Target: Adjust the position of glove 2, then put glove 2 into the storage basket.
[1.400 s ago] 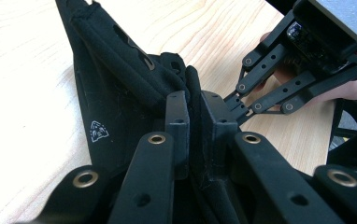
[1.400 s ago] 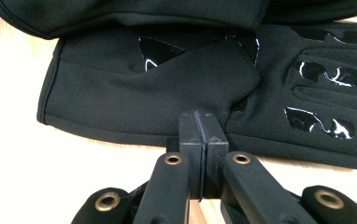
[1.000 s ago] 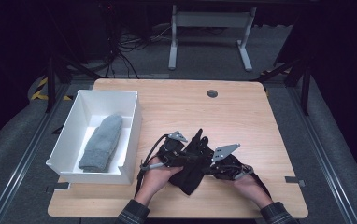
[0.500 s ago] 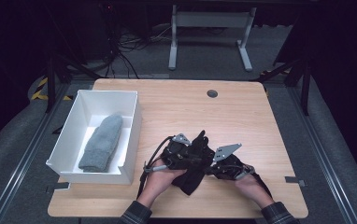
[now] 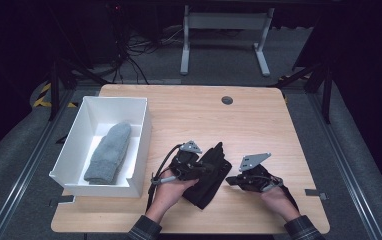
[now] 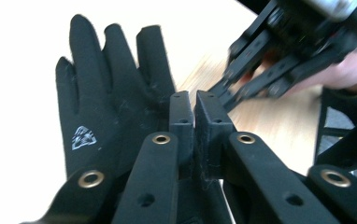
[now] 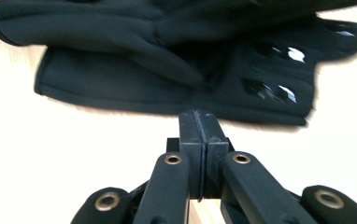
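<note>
A grey mitten (image 5: pixel 108 153) already lay inside the white bin (image 5: pixel 140 134) at the desk's (image 5: pixel 189 107) left, so one piece of the sorting seemed done. The black glove (image 5: pixel 210 175) was not yet binned: it lay on the desk near the front edge. The left hand-held gripper (image 6: pixel 193 114) had just been closing and appeared pinched on the glove's fabric, though the contact itself was hard to make out. The right hand-held gripper (image 7: pixel 198 125) was closed with nothing held, its tips just short of the glove. Moving the glove to the bin probably remained. Blur softened both gripper views.
</note>
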`<action>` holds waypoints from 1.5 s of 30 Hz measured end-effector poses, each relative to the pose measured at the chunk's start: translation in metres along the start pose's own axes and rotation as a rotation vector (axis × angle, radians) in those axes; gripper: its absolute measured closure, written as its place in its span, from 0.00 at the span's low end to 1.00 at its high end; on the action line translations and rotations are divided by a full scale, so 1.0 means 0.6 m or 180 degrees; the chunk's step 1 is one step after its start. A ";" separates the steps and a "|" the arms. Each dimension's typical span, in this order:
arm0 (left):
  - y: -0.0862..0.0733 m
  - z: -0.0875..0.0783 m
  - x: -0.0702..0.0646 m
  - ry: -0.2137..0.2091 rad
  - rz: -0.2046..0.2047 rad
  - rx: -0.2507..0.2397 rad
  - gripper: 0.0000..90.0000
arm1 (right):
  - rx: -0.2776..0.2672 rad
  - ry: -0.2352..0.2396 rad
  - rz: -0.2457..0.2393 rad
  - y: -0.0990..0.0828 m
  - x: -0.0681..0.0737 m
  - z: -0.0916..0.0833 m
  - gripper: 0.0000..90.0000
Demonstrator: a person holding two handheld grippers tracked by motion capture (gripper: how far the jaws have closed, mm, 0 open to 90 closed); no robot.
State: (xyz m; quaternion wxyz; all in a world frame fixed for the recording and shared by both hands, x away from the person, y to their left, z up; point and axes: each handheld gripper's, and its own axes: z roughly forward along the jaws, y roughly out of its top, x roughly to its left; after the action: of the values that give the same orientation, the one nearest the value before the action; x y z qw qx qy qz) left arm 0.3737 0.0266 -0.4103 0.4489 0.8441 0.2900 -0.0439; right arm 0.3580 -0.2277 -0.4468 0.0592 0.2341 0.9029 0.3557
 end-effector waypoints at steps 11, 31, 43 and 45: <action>-0.010 0.047 -0.009 0.0000 0.0058 0.0288 0.97 | -0.0054 -0.0455 0.0233 -0.045 -0.042 -0.041 0.60; -0.018 0.088 -0.043 0.0132 0.0302 0.0628 0.98 | -0.0102 -0.0787 0.0442 -0.065 -0.071 -0.024 0.16; -0.051 0.077 -0.071 0.0113 0.0384 0.0907 0.99 | -0.0244 -0.0819 0.0440 -0.073 -0.071 -0.019 0.11; -0.055 0.067 -0.066 0.0135 0.0386 0.0910 0.99 | -0.0243 -0.0819 0.0440 -0.073 -0.071 -0.019 0.11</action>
State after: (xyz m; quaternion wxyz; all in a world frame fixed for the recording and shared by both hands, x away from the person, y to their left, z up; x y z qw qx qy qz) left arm 0.3312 -0.0089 -0.4451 0.3198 0.9161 0.2387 -0.0397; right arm 0.3758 -0.2822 -0.4702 0.1587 0.3369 0.8554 0.3601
